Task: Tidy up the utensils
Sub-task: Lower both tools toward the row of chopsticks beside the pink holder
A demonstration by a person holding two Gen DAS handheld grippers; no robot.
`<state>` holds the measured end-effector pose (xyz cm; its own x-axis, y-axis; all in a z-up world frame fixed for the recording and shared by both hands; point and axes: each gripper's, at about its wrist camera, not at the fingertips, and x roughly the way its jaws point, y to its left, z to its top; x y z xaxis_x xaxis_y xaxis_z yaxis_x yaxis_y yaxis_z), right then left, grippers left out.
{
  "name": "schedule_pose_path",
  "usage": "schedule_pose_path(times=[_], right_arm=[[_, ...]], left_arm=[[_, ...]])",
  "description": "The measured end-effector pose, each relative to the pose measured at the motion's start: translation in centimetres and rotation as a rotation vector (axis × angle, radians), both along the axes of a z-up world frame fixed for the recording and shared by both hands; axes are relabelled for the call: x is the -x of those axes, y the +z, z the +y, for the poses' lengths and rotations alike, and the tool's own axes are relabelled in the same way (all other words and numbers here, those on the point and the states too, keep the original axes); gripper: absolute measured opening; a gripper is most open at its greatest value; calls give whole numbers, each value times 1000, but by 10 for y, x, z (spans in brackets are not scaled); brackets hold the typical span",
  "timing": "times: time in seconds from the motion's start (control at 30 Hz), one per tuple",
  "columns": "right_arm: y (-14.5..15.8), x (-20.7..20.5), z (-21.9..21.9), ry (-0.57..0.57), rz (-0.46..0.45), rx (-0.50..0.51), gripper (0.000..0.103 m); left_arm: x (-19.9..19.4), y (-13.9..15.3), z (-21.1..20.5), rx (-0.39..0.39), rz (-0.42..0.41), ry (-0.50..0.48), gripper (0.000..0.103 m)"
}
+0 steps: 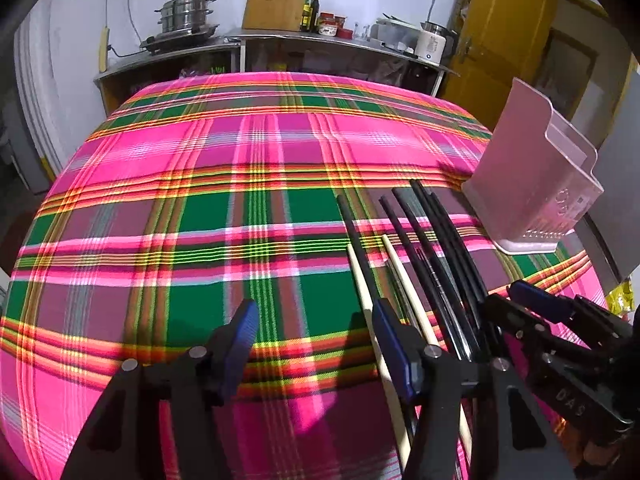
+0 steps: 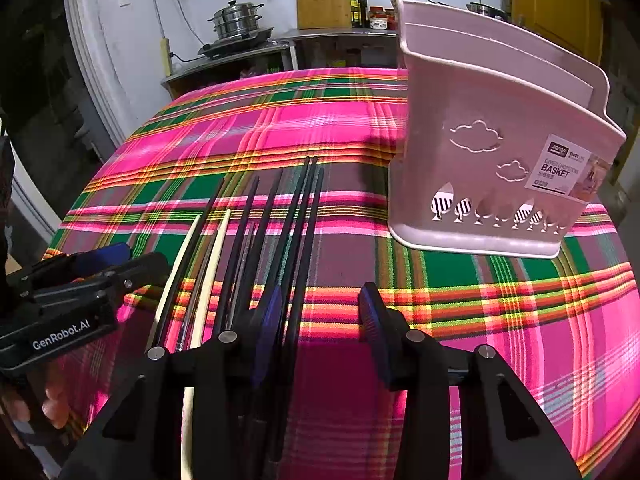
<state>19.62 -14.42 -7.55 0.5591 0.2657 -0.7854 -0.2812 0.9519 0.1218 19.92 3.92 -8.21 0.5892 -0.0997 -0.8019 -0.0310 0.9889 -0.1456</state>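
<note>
- Right gripper hangs with jaws spread and nothing between them, low over the near ends of the black chopsticks.
- Left gripper is likewise spread and holding nothing, its right finger just beside the cream chopsticks.
- All the sticks lie loosely fanned on the plaid tablecloth; the pink basket stands upright, to their right.
- Best to close on one matched pair near its end, keeping neighbours out of the jaws.
- Lifting should keep the tips level, so they enter the basket top cleanly.
</note>
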Motion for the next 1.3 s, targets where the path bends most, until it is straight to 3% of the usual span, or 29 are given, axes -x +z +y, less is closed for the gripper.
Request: schedule_pose_path(times=[0.37,0.43,0.47,0.8,0.93,1.03,1.3], right_arm=[[-1,-5,0,-12,-5,7,42],[-1,-6,0,-15,-5,10,42],[-1,-7,-1,-17,-5,10,42],[-2,-21,6,-24,-8,24,42],[-4,-26,8,-33,-10,41,40],[-5,-25,11,-31,-22,90,30],[-6,-31,14,-30,-17,85,28]], left_arm=[[-2,-3,-4,-58,-11,12,61],[-1,-4,-1,-105,-8,28,51],[-2,-5,-1,-113,-7,29,51],[-6,1,9,38,-7,30,52],[-6,2,3,53,-5,10,52],[-8,1,0,52,1,7,52],[-12,-2,-6,-10,-7,2,50]])
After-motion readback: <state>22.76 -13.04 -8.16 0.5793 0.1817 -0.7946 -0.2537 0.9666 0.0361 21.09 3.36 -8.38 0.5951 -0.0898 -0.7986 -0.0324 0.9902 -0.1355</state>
